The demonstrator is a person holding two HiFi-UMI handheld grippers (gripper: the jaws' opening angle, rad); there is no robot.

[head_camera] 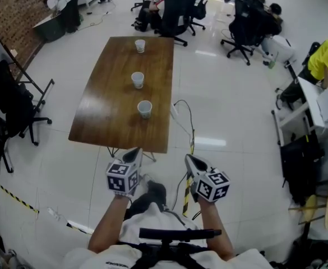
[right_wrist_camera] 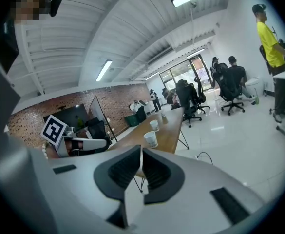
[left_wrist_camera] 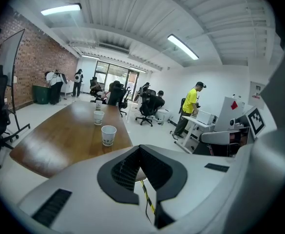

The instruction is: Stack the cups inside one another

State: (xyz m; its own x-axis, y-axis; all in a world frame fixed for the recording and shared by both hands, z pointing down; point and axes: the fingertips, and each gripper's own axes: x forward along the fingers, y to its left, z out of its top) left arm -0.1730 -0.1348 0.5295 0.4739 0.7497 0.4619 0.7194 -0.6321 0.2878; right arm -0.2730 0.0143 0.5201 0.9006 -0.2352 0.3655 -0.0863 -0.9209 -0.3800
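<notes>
Three cups stand upright in a row down the long brown wooden table (head_camera: 105, 102), none nested, each well apart from the next. The near white paper cup (head_camera: 144, 109) sits close to the table's near end, towards its right edge. The mid white paper cup (head_camera: 137, 79) is approx at the centre, and the far white paper cup (head_camera: 139, 45) is by the far end. All three look empty, as far as the head view shows.

Both grippers hang over the white floor, short of the table's near end & not touching it or any cup.

The left gripper (head_camera: 134, 152) is below the table's near edge, pointing fwd & a bit down. In its own view the fingers are drawn in narrow, tips look to meet, nothing btwn them; the cup row shows up and left of the tips.

The right gripper (head_camera: 190, 160) is beside it, a gap apart, roughly level w/ it. Its fingers stand narrow w/ a thin slit of light running up to the tips, nothing held. The cups lie just beyond the tips in its view.

A yellow-black striped cable (head_camera: 186, 198) runs on the floor btwn the two grippers. A person in a yellow shirt (head_camera: 323, 58) stands at a white desk far right. Black office chairs (head_camera: 175, 10) cluster beyond the table's far end.
</notes>
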